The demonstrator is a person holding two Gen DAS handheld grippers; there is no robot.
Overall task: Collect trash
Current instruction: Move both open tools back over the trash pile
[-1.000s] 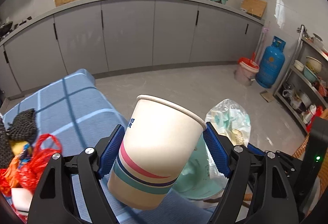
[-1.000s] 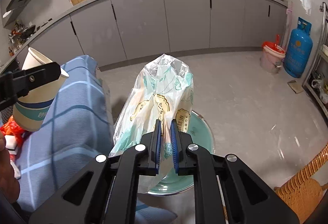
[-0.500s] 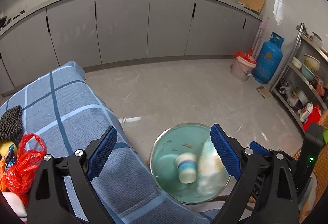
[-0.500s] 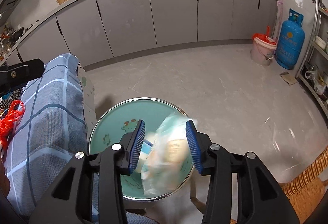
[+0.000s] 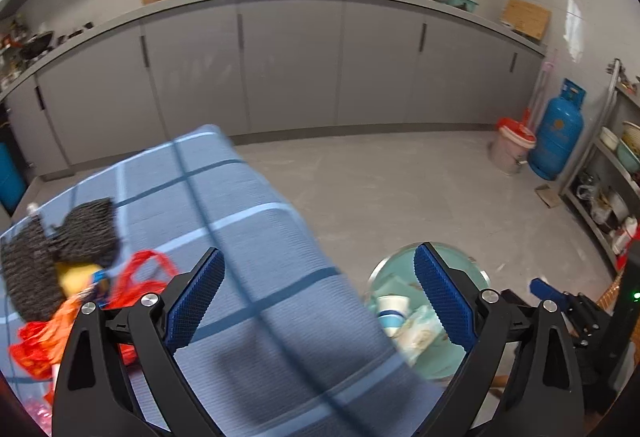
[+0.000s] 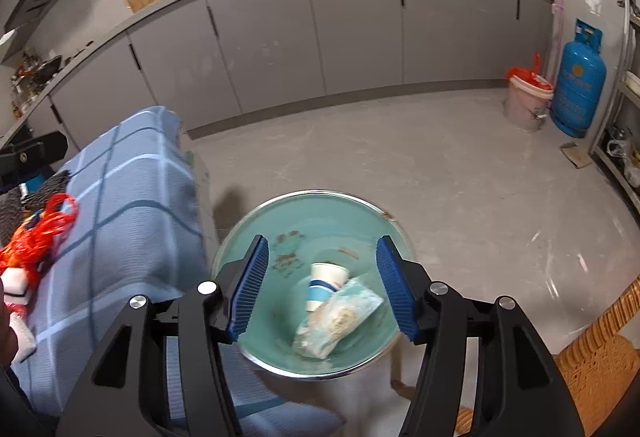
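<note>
Two bits of trash are already dropped in the round green metal bowl with a shiny rim [image 6: 256,221]. A white paper cup with blue stripes [image 6: 324,283] is seen lying on its side in the bottom of it. A crinkly see-through plastic bag with green print [image 6: 340,317] is lying right against the cup.

More trash is left on the soft blue checked cloth [image 5: 248,221] that is spread over the table. A thin red plastic bag [image 5: 136,277], all scrunched up, is seen there, touching something yellow. A rough dark grey scrubby pad [image 5: 80,229] is lying beside it. So the job is judged to be only partly done.

The left gripper [image 5: 320,293] is spread wide, its jaws having just been opening, and nothing is held between its bumpy blue pads [image 5: 196,301]. It is held over the cloth's edge.

The right gripper [image 6: 322,283] is spread too, its jaws also just opened, and nothing is pinched. It is held above the bowl, with the cup and bag seen far below.
</note>
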